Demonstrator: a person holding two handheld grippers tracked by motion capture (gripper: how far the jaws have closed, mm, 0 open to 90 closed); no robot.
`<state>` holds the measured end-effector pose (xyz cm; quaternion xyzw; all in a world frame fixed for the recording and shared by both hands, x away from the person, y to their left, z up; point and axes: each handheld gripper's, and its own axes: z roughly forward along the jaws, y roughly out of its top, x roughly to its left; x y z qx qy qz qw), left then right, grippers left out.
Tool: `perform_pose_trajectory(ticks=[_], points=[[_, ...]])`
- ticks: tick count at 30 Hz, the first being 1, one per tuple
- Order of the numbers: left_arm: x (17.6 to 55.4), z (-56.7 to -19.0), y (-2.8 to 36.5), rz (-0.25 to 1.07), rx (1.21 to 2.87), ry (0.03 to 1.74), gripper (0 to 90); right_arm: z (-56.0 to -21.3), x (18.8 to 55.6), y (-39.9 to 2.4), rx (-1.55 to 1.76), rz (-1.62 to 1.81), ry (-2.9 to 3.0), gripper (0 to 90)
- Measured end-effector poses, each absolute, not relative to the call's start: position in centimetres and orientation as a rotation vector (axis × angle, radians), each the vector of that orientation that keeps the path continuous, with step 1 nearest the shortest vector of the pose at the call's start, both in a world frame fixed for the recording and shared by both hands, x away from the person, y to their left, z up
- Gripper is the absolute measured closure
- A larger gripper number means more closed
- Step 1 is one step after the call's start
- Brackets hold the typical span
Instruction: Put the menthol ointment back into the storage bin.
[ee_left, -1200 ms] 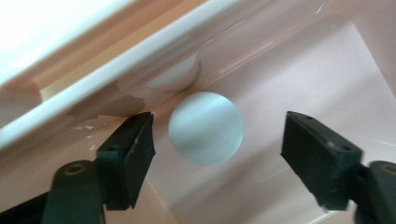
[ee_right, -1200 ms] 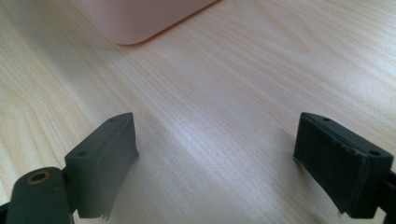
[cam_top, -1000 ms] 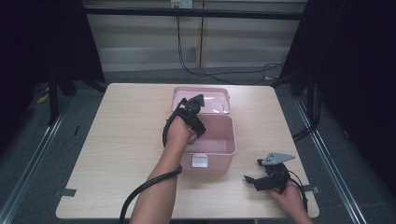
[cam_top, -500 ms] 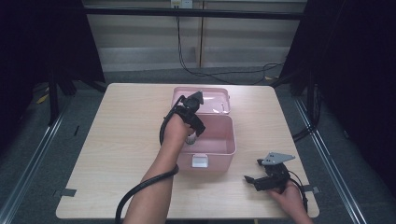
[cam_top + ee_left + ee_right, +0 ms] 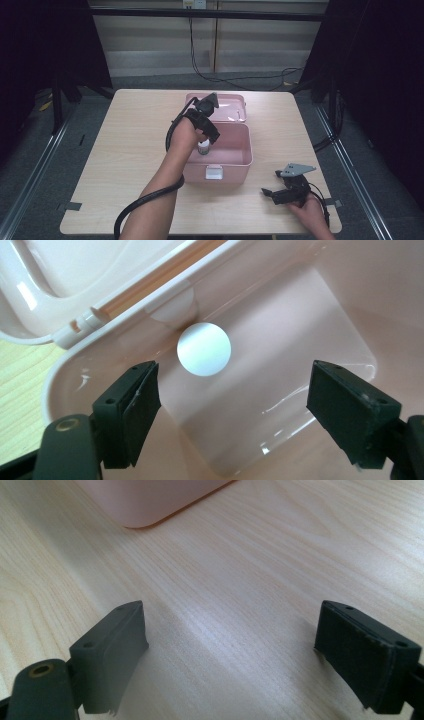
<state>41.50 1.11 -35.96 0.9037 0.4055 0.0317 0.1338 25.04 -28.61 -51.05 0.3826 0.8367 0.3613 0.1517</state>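
Observation:
A pink plastic box (image 5: 240, 161) stands mid-table with its lid (image 5: 233, 102) thrown back. Inside it, near the left wall, a small bottle with a white cap (image 5: 203, 146) stands upright. My left gripper (image 5: 209, 135) hangs over the box, pointing down, open and holding nothing. In the left gripper view the round white cap (image 5: 204, 349) lies below and beyond the spread jaws of that left gripper (image 5: 232, 390), against the box's wall (image 5: 310, 310) near the hinge. My right gripper (image 5: 272, 184) rests open on the table at the front right, nothing between its fingers (image 5: 112, 650).
The light wooden table (image 5: 125, 150) has bare room left and right of the box. A corner of the box (image 5: 145, 500) shows ahead in the right gripper view. Black cables trail from both grippers. Dark frames and curtains flank the table.
My left hand has risen slightly and drawn back, so the bottle inside the box now shows beneath the gripper. The right gripper has not moved.

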Motion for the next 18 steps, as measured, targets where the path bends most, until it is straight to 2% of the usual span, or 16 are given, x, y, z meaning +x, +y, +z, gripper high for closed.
perform_pose_trajectory(ticks=[18], points=[[40.4, -33.4, 3.5, 0.070, 2.634, 1.121, 21.1, -51.1, 25.0, -28.6, 1.098, 1.037, 2.402, 12.6]])
